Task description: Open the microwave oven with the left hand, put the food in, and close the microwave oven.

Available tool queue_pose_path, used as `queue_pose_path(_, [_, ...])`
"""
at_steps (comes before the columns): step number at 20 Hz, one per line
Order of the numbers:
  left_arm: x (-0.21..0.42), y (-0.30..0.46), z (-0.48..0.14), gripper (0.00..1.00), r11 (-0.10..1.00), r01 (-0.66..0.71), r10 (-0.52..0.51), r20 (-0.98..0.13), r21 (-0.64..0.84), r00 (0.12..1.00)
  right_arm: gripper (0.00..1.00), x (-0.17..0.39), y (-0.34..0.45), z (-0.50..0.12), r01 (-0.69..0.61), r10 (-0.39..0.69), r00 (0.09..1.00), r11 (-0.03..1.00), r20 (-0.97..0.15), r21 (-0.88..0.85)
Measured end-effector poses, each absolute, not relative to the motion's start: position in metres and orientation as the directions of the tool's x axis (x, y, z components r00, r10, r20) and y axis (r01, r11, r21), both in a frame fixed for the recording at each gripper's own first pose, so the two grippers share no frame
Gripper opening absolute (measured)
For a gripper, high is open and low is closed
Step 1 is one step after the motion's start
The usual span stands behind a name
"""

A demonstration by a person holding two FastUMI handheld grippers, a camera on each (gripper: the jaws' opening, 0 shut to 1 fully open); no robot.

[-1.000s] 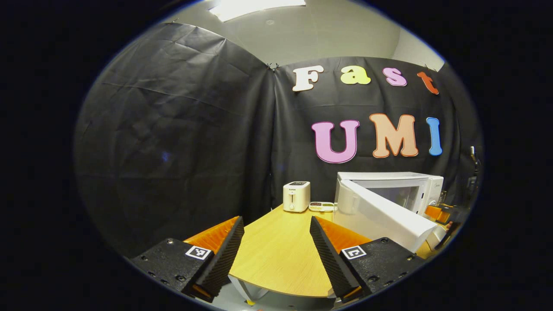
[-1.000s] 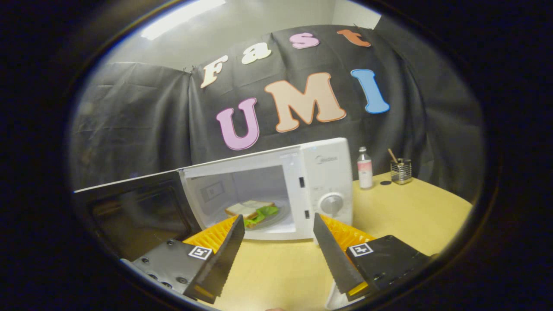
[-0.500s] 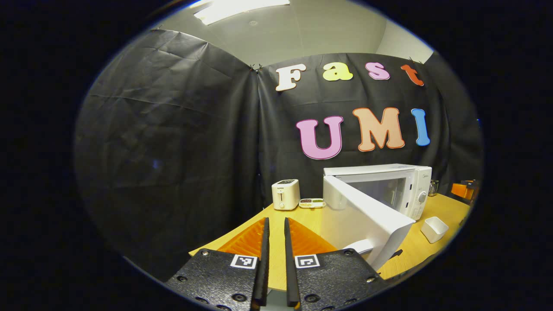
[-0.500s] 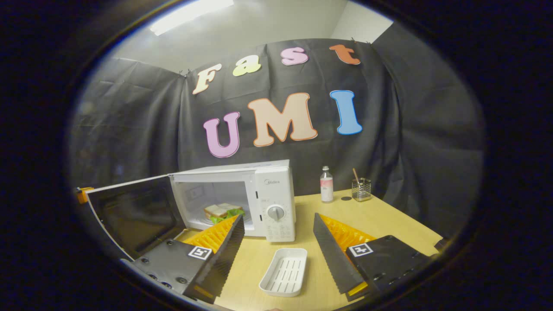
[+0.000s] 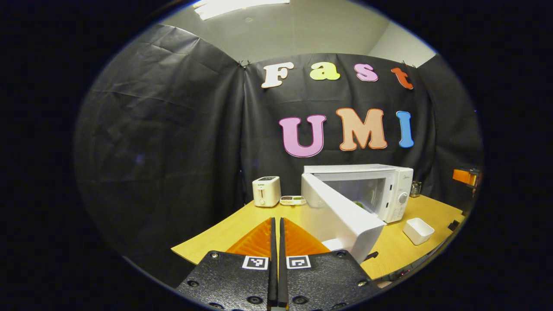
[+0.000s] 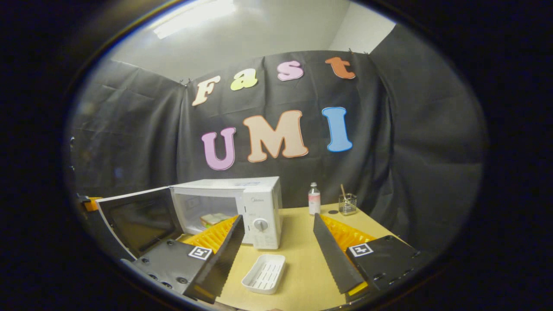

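Right gripper view shows my right claw (image 6: 276, 255) spread wide and empty, the sandwich (image 6: 214, 219) already inside the microwave oven (image 6: 259, 203), beside the empty white tray (image 6: 264, 273). Only closing remains, I judge: the door (image 5: 341, 218) stands open, and my left claw (image 5: 276, 242) is pinched together on nothing, short of it.

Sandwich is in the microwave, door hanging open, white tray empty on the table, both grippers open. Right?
Not quite: the left gripper is shut, its jaws together with nothing between them, as the left gripper view shows. The rest holds: the sandwich sits inside the microwave, the door hangs open, the white tray lies empty on the table, and the right gripper is open.
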State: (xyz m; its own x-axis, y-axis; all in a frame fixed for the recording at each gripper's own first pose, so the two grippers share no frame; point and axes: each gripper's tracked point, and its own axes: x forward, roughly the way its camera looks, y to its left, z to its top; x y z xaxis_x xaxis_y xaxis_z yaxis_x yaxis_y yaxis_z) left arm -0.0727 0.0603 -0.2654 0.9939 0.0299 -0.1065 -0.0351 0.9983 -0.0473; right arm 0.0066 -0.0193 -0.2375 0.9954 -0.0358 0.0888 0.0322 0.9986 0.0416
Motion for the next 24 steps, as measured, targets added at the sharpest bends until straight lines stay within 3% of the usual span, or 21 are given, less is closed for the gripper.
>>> queue_pose_path(13, [-0.080, 0.018, -0.246, 0.01, 0.999, 0.020, -0.023, -0.085, -0.036, 0.996, 0.92, -0.031, -0.049, -0.216, 0.068, -0.068, 0.988, 0.998, 0.137, 0.006])
queue_pose_path(21, [-0.074, -0.040, -0.247, 0.04, 0.991, 0.116, -0.121, -0.082, -0.064, 0.989, 0.91, -0.042, -0.067, -0.211, 0.106, -0.110, 0.983, 0.994, 0.150, 0.035])
queue_pose_path(24, [-0.069, -0.065, -0.245, 0.00, 0.985, 0.154, -0.160, -0.082, -0.077, 0.984, 0.92, -0.045, -0.071, -0.207, 0.129, -0.134, 0.978, 0.991, 0.158, 0.037])
